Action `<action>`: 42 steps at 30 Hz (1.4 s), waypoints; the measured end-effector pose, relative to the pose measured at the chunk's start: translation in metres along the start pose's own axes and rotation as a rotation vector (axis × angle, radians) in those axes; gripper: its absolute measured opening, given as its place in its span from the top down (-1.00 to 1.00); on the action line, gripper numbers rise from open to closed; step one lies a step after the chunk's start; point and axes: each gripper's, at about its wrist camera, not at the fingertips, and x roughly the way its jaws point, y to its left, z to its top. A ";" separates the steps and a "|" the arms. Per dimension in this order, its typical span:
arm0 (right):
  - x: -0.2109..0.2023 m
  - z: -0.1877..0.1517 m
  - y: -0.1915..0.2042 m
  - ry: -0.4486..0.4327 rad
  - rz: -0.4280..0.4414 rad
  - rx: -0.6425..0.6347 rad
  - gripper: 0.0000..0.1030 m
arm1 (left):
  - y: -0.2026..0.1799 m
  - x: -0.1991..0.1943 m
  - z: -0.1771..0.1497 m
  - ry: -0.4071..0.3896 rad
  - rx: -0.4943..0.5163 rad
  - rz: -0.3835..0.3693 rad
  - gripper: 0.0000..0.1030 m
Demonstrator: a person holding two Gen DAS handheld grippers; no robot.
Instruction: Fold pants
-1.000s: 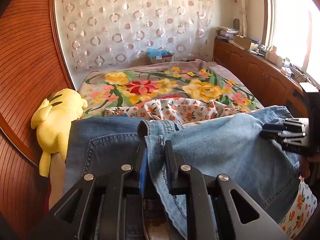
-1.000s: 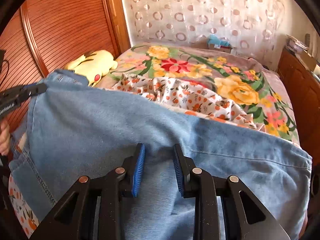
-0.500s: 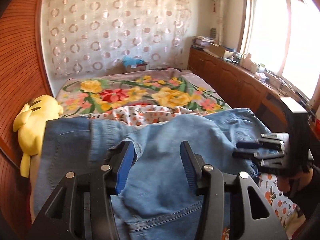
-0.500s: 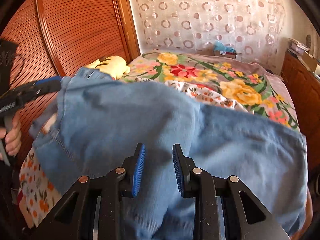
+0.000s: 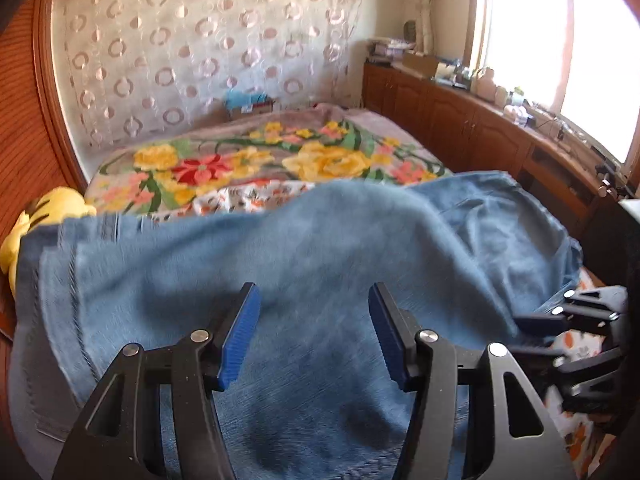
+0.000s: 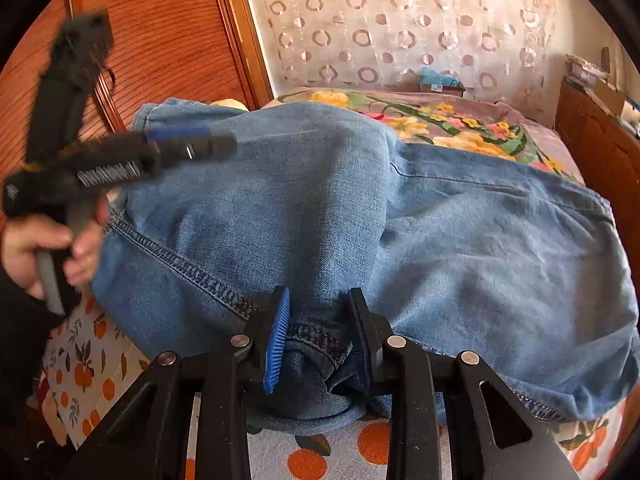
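Denim fills most of what we see: the blue pants (image 6: 400, 216) lie heaped across the near part of the bed (image 5: 256, 160), spreading ahead of both tools and bulging up into a rounded hump in front of our right gripper (image 6: 318, 338). Beyond the pants, farther ahead of both grippers, we see the flowered bedspread, and under the near edge of the denim a sheet printed with oranges (image 6: 348, 452). A ribbed wooden panel (image 6: 168, 40) rises off to the left of our grippers, and a low wooden cabinet (image 5: 472, 120) runs along the right beneath the bright window. A yellow plush toy (image 5: 44, 220) sits far left of our left gripper (image 5: 314, 332), just past the edge of the pants. Our right gripper is clamped on a bunched fold of the pants with a stitched hem, the blue pads pressing it from both sides. Our left gripper has just been opening; its jaws stand wide apart above the denim with cloth showing between them but neither pad pressing on it, though that view is blurred. From the right wrist view we see the left gripper at upper left, above the pants' edge, with a hand (image 6: 48, 256) wrapped round its handle.
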 end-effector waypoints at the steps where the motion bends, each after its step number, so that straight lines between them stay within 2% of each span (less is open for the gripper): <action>1: 0.000 -0.001 -0.001 -0.001 0.005 0.004 0.40 | 0.004 0.005 -0.004 0.011 -0.010 0.004 -0.12; 5: -0.002 -0.002 -0.001 -0.007 0.006 0.004 0.37 | 0.009 0.009 -0.014 0.005 -0.053 -0.024 -0.12; 10: -0.020 -0.004 -0.011 -0.024 -0.016 0.039 0.33 | -0.001 0.006 -0.021 -0.027 -0.013 0.016 -0.12; 16: -0.066 -0.024 -0.050 -0.045 -0.185 0.101 0.31 | -0.011 -0.008 -0.031 -0.108 0.031 0.049 -0.12; 22: -0.103 -0.054 -0.099 -0.022 -0.365 0.183 0.30 | -0.006 -0.012 -0.031 -0.116 0.028 0.037 -0.12; 27: -0.114 -0.069 -0.131 -0.015 -0.455 0.280 0.29 | -0.005 -0.013 -0.030 -0.127 0.022 0.035 -0.12; 30: -0.109 -0.070 -0.141 -0.011 -0.450 0.336 0.29 | -0.007 -0.013 -0.029 -0.130 0.030 0.040 -0.12; 36: -0.092 -0.060 -0.165 -0.001 -0.358 0.448 0.29 | -0.008 -0.014 -0.029 -0.137 0.034 0.047 -0.12; 42: -0.084 -0.052 -0.181 -0.029 -0.366 0.517 0.29 | -0.008 -0.014 -0.030 -0.139 0.032 0.047 -0.12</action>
